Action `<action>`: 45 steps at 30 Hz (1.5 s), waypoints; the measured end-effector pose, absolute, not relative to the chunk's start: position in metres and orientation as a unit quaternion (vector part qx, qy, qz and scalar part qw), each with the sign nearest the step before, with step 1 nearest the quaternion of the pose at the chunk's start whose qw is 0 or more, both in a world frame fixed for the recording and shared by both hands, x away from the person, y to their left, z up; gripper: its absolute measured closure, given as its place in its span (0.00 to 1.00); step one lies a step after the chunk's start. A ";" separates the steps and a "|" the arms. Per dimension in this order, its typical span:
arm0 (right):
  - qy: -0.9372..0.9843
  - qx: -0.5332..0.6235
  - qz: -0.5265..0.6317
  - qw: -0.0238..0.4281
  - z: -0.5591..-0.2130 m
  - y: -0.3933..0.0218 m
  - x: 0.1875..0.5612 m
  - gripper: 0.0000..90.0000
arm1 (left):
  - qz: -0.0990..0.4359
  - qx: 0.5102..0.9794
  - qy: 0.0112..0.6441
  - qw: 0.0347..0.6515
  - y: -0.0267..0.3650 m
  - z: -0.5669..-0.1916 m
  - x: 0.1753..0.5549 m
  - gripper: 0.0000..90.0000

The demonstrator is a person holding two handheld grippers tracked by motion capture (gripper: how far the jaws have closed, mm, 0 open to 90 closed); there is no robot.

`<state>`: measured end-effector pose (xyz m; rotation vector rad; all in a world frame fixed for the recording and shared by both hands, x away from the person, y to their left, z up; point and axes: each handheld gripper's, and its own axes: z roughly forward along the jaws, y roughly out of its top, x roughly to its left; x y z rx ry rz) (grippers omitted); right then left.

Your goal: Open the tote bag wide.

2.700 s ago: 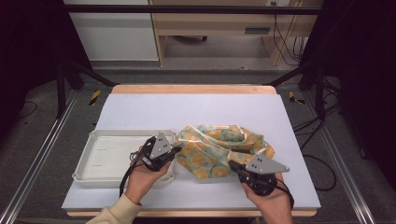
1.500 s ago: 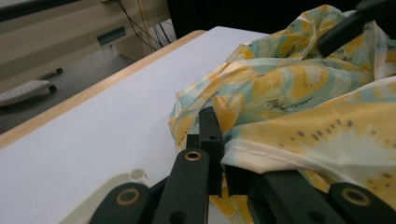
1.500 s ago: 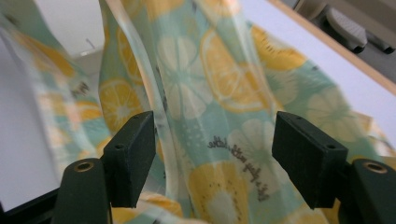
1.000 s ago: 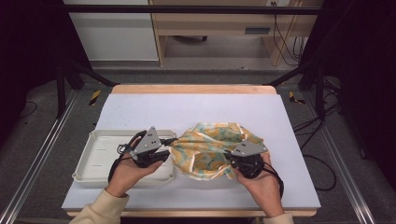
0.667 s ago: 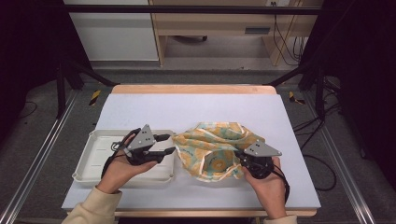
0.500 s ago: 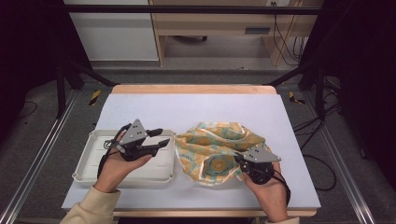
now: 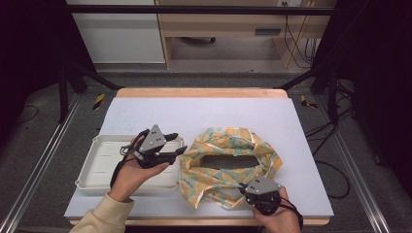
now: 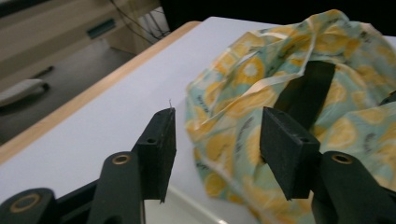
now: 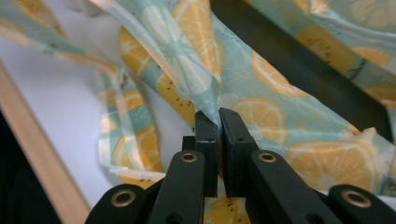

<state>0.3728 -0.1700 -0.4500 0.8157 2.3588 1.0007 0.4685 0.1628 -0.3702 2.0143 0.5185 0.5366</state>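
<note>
Lemon-print bag, lower centre, is being spread by us — right gripper clamping its rim, left gripper just opening, empty — regripping comes next.

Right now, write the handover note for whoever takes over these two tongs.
Left tongs: open, jaws have just been opening, nothing between them, held over the tray's right edge beside the bag.
Right tongs: shut on the bag's near rim.
Bag: lemon-print, on the table right of the white tray, mouth open, dark inside.
Done: bag spread open, left grip let go.
Left: probably regrip with the left tongs and carry on handling the bag; the goal beyond that is unclear.
</note>
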 end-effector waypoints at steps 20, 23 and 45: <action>0.836 0.309 0.374 0.257 -0.403 -0.186 0.386 0.34 | 0.204 0.884 0.174 0.382 0.102 -0.409 0.480 0.73; 0.841 0.320 0.355 0.252 -0.405 -0.191 0.403 0.31 | 0.206 0.888 0.178 0.371 0.101 -0.412 0.481 0.83; 0.834 0.415 0.285 0.225 -0.453 -0.213 0.420 0.82 | 0.200 0.876 0.176 0.403 0.101 -0.406 0.472 0.99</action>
